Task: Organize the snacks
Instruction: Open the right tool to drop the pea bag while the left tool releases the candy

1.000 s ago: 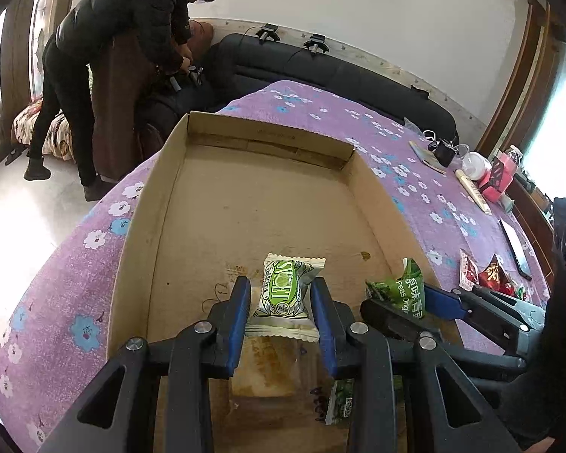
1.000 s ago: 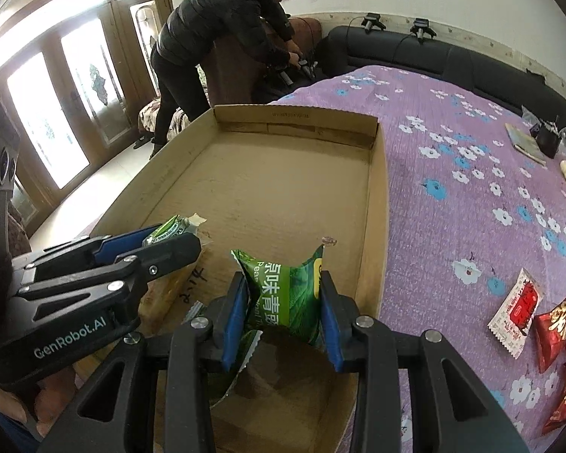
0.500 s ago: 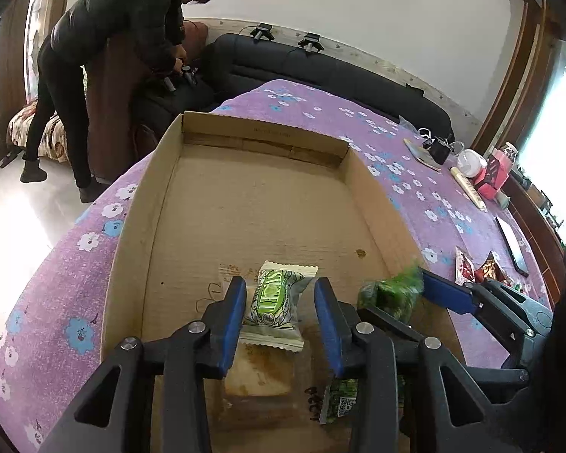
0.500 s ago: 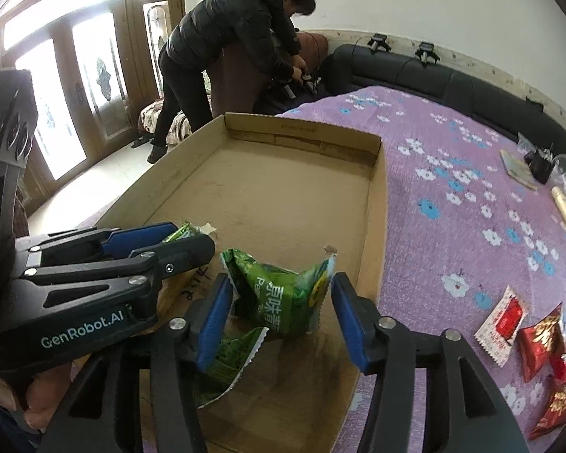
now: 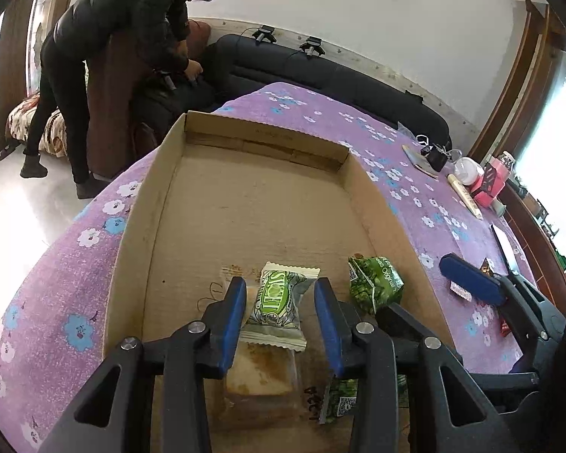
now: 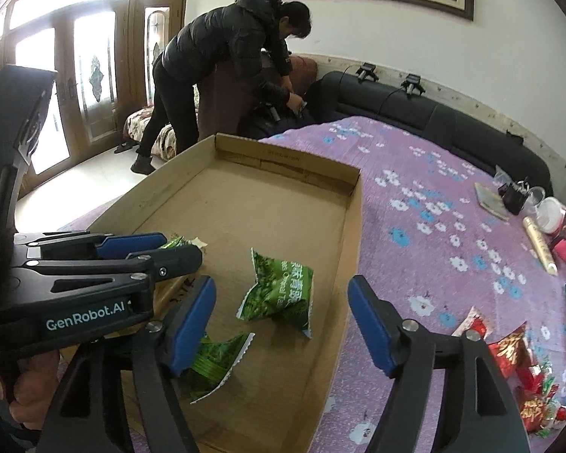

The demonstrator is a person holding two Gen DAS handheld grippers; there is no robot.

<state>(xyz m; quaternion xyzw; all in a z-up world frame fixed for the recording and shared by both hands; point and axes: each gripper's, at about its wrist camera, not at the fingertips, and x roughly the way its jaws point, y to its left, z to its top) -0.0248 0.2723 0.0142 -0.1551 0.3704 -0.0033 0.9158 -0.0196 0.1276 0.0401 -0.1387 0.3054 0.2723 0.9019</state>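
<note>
Inside the cardboard tray (image 6: 352,226), the green pea packet (image 6: 279,294) is left unpinched between the just-opened right gripper (image 6: 283,313); the pale-green packet (image 5: 279,302) lies loose between the left gripper (image 5: 279,309) pads.

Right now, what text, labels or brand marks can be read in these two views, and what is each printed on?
"GenRobot.AI": white lettering on the side of the left gripper, right wrist view.
"Original": partly readable on the green pea snack bag lying in the cardboard box; its Chinese characters are too blurred to quote.
Pale green wrapped snack between the left gripper's fingers: lettering too distorted to read.
Handwriting on the box floor: illegible.
</note>
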